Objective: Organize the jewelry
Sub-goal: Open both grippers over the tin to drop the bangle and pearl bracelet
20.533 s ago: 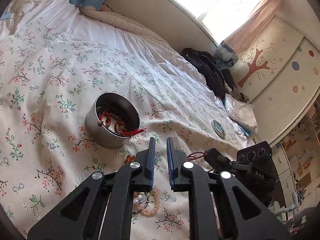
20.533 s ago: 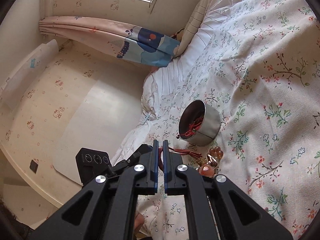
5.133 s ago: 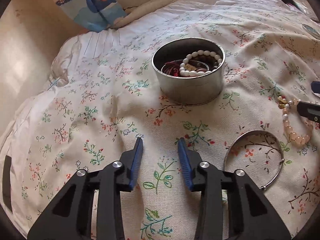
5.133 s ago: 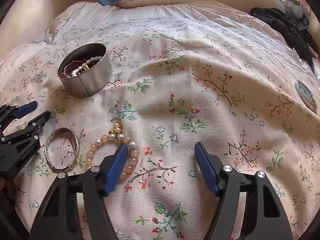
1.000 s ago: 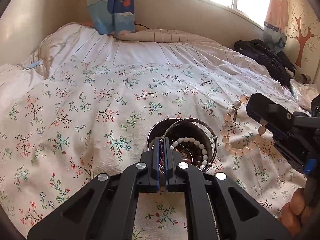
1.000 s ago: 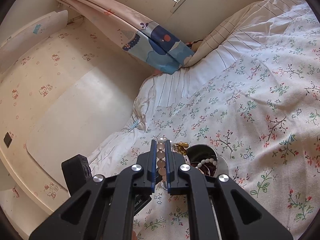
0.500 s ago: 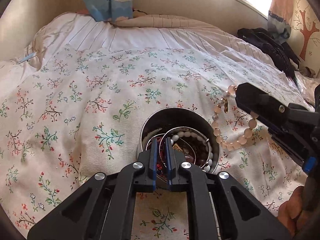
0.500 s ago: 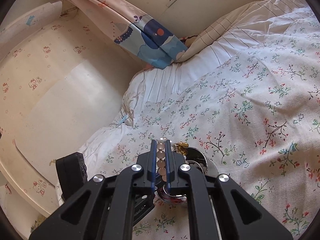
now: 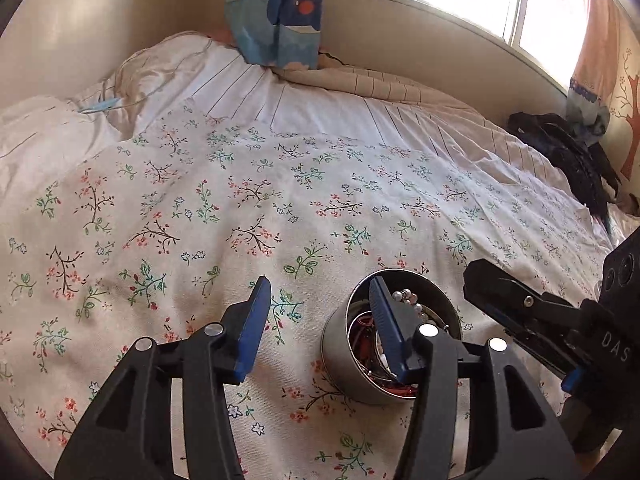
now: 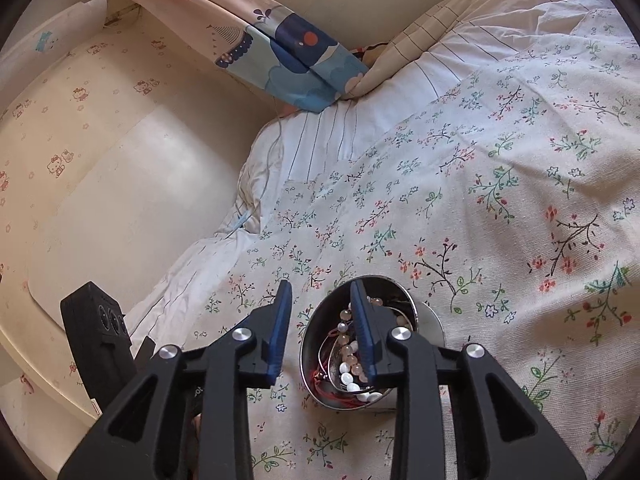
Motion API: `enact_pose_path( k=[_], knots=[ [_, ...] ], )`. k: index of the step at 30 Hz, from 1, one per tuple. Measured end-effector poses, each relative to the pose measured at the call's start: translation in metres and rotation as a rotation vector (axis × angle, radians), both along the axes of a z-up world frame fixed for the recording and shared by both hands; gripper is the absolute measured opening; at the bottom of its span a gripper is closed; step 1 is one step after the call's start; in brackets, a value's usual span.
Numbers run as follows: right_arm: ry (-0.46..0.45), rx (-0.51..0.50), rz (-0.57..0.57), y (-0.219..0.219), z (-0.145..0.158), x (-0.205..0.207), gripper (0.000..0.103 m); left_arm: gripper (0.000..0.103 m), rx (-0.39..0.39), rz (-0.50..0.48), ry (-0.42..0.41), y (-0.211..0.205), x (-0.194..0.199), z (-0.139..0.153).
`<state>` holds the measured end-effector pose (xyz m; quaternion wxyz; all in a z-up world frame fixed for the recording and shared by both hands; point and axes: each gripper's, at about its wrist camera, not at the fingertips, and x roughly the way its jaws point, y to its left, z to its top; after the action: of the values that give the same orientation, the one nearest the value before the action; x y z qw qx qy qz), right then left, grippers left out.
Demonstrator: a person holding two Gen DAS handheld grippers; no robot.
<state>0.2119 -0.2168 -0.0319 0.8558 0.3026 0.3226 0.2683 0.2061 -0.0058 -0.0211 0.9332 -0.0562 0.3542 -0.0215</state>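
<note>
A round metal tin (image 9: 344,364) stands on the flowered bedspread (image 9: 248,208). It holds a white bead bracelet (image 10: 352,386), a pink bead bracelet (image 10: 345,350), a silver bangle (image 10: 325,354) and red cord pieces. My left gripper (image 9: 320,300) is open and empty, its right finger above the tin's rim. My right gripper (image 10: 320,300) is open and empty, its right finger over the tin (image 10: 430,326). The right gripper also shows at the right of the left wrist view (image 9: 520,304).
A blue patterned curtain (image 9: 276,12) hangs at the bed's head beside a striped pillow (image 9: 380,84). Dark clothes (image 9: 568,152) lie at the far right of the bed. A cream wall panel (image 10: 120,184) runs along the bed's left side.
Both grippers have opened. The silver bangle left my left gripper and the pink bead bracelet left my right gripper; both now lie in the tin. Both grippers have pulled back a little.
</note>
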Motion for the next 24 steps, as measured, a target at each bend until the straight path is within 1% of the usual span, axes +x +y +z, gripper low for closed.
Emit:
enact_pose_path(
  k=[2, 3, 5, 11, 16, 18, 20, 24],
  knots=[
    [0.001, -0.015, -0.012, -0.001, 0.001, 0.0, 0.039, 0.055, 0.034, -0.006, -0.01, -0.005, -0.002, 0.001],
    [0.001, -0.023, -0.018, -0.001, 0.001, 0.0, 0.04, 0.056, 0.049, -0.008, -0.015, -0.008, -0.003, 0.001],
    [0.004, -0.038, -0.03, -0.002, 0.001, 0.0, 0.048, 0.058, 0.068, -0.014, -0.02, -0.01, -0.003, 0.002],
    [0.013, -0.079, -0.055, -0.002, 0.0, 0.0, 0.057, 0.065, 0.096, -0.012, -0.024, -0.012, -0.003, 0.003],
    [0.024, -0.101, -0.072, -0.004, -0.003, 0.0, 0.062, 0.069, 0.105, -0.006, -0.021, -0.012, -0.002, 0.002],
    [0.027, -0.117, -0.079, -0.004, -0.003, 0.0, 0.062, 0.07, 0.11, -0.004, -0.019, -0.012, -0.002, 0.002],
    [0.031, -0.135, -0.086, -0.003, -0.003, 0.001, 0.065, 0.074, 0.116, -0.003, -0.017, -0.013, -0.002, 0.001],
    [0.032, -0.183, -0.098, 0.0, -0.004, 0.0, 0.068, 0.079, 0.137, 0.002, -0.018, -0.014, -0.004, 0.0]
  ],
)
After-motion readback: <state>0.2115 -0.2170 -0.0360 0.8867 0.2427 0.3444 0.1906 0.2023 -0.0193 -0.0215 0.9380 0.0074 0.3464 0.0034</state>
